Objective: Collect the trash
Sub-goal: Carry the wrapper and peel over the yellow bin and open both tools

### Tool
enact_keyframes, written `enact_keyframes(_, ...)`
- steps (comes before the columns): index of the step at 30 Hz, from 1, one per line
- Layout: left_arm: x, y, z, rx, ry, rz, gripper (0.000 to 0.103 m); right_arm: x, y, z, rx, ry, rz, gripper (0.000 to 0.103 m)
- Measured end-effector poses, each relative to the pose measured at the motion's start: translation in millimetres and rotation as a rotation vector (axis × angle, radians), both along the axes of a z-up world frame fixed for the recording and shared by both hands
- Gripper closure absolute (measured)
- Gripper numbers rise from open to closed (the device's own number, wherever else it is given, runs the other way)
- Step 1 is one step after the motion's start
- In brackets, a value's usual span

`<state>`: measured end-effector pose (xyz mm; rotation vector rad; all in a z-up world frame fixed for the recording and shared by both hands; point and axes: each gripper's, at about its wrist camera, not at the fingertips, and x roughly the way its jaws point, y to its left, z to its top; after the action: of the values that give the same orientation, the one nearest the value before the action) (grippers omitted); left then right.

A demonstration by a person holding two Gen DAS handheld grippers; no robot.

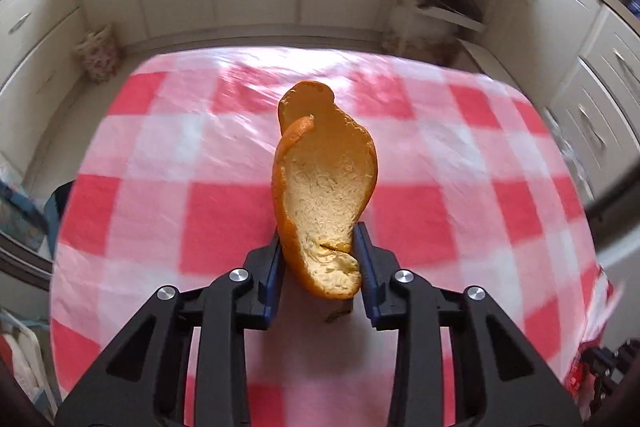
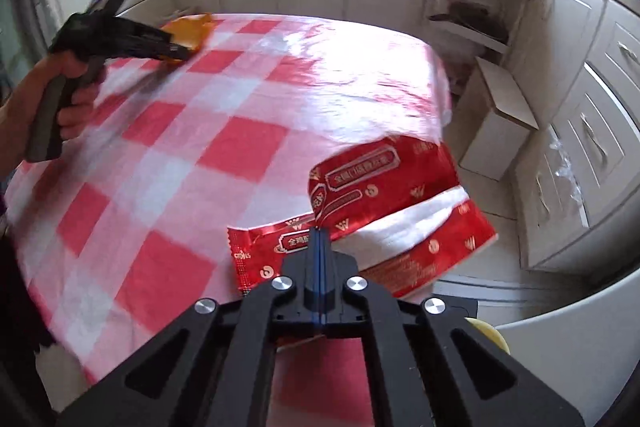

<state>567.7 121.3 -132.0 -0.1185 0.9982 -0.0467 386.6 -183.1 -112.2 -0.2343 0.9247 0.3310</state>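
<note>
My left gripper is shut on a large piece of orange peel, held above the red-and-white checked tablecloth. The peel stands upright between the blue pads, pith side facing the camera. In the right wrist view the left gripper shows at the far left with the peel, held in a hand. My right gripper is shut on a red foil snack wrapper, which hangs over the table's right edge. The right gripper shows dimly in the left wrist view's bottom right corner.
The checked tablecloth covers the table. White kitchen cabinets line the back and right. An open cardboard box stands on the floor right of the table. A white bin rim lies at lower right. A patterned bag stands at far left.
</note>
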Motion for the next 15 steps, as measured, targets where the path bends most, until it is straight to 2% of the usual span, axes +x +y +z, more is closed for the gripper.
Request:
enact_keyframes(7,-56,-50,10,-0.053,0.008,-0.152,0.077,-38,-1,19,0.002,-0.052,0.08,0.103)
enact_keyframes(15,-116,-114,43,-0.103,-0.067,-0.256,0.081,-65,-40,41,0.065,-0.089,0.046,0.103)
